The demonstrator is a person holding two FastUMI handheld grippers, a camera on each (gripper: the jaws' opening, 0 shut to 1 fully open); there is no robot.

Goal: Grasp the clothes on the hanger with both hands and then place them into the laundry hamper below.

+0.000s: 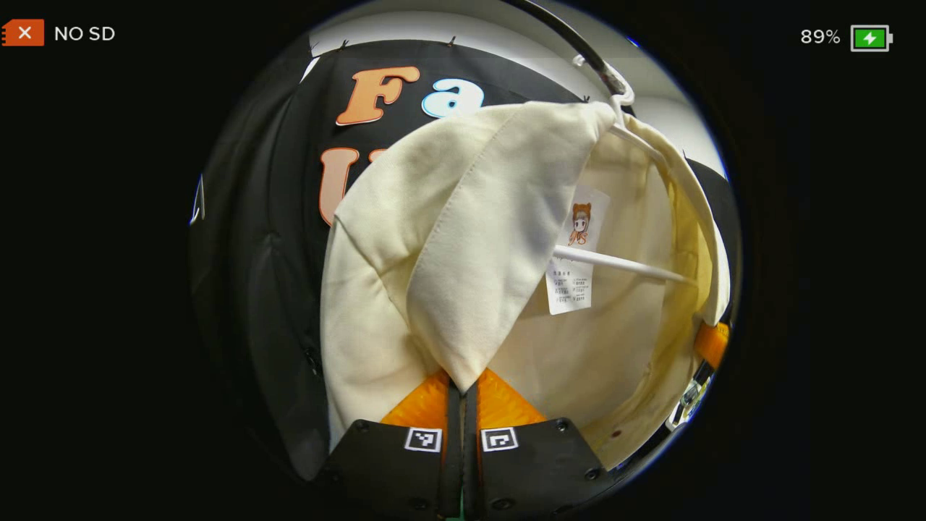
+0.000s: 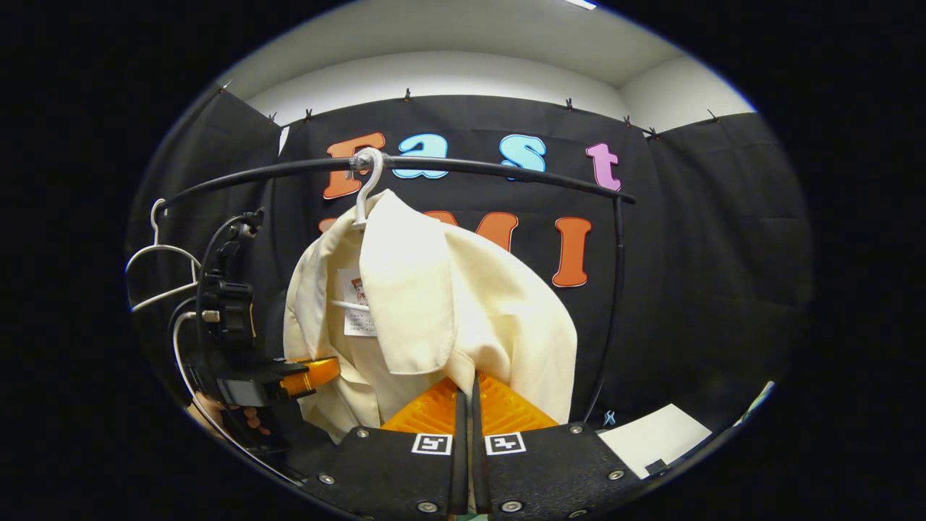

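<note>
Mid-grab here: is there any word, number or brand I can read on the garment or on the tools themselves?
Tag inside the cream garment: a cartoon picture above lines of print, too small to read.
Square markers on the left tool and on the right tool: black-and-white patterns, no words.
No readable text on the garment's cloth.

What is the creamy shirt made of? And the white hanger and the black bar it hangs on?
The cream garment looks like soft, matte woven cloth, perhaps cotton: it folds and shows stitched seams. The white hanger seems smooth plastic, though coated wire is possible. The black rail looks like painted metal tube, thin with a slight sheen.
</note>
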